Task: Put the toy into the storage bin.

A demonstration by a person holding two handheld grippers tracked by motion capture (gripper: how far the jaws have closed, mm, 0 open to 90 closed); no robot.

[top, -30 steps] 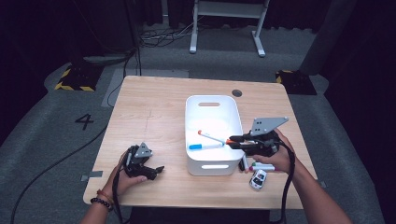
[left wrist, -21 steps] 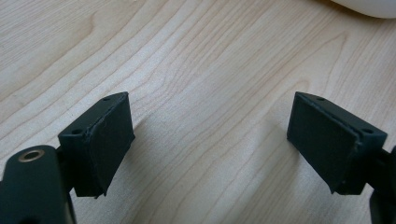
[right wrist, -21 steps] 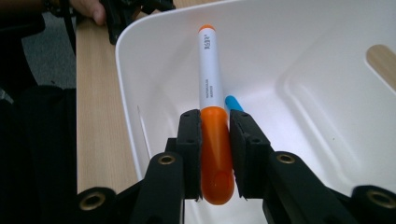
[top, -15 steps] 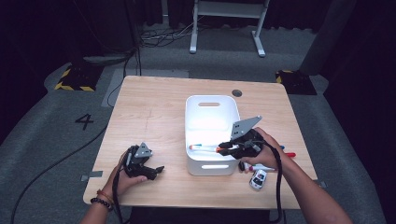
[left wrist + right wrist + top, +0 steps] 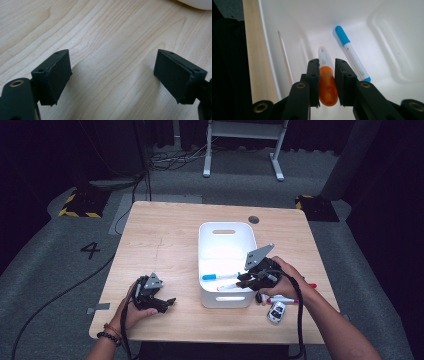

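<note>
1. My right gripper (image 5: 248,281) is over the near-right part of the white bin (image 5: 226,231), fingers (image 5: 313,75) clamped on the orange-capped marker (image 5: 326,82).
2. The marker's long axis runs straight out from the fingers into the bin, white barrel leading, orange cap end pinched. It looks low over the bin floor; I can't tell if it touches.
3. The blue-capped marker (image 5: 352,53) already lies in the bin just beside it, roughly parallel, so letting go here should land the two side by side.
4. My left gripper (image 5: 150,295) rests near the bench's near-left corner, fingers (image 5: 53,75) wide apart with nothing between, well apart from the bin; the right hand is the nearer one.
5. The right gripper view shows a thin stick (image 5: 284,55) along the bin wall. The high view shows more markers (image 5: 285,299) and a toy car (image 5: 275,311) on the bench (image 5: 165,240) near its near-right corner.
</note>
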